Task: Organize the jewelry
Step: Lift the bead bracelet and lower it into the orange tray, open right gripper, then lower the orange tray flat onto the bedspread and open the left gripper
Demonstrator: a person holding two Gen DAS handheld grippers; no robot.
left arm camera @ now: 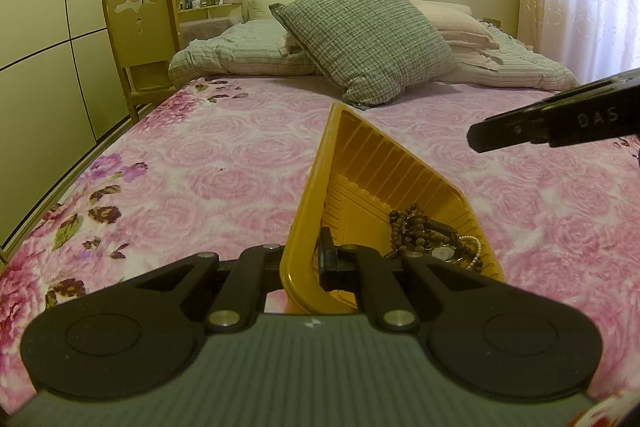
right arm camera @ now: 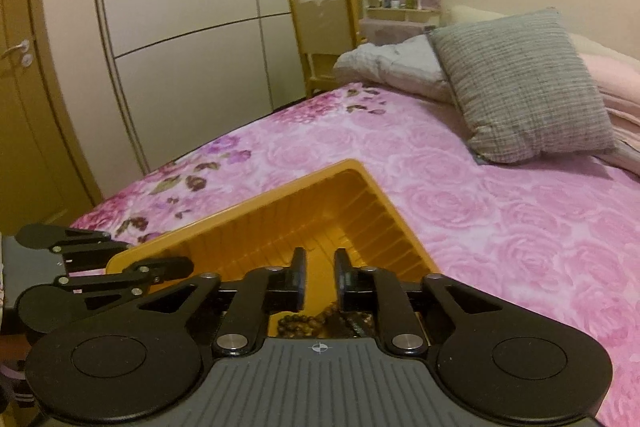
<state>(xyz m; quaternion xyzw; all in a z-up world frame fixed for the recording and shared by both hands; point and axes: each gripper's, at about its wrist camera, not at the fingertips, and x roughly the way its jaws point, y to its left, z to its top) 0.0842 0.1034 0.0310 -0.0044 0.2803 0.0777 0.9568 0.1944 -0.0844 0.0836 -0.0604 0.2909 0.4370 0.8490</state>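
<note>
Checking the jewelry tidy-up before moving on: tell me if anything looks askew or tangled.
The jewelry is heaped in one corner of the tray: beads, a watch and pearls tangled. The left gripper pinches the tray's rim.

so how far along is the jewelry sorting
Done: brown bead bracelets, a watch and a pearl strand lie piled in the yellow tray. In hand: left tongs clamp the tray's rim; right tongs hang open and empty above the beads. Left: no loose jewelry shows on the bedspread.
</note>
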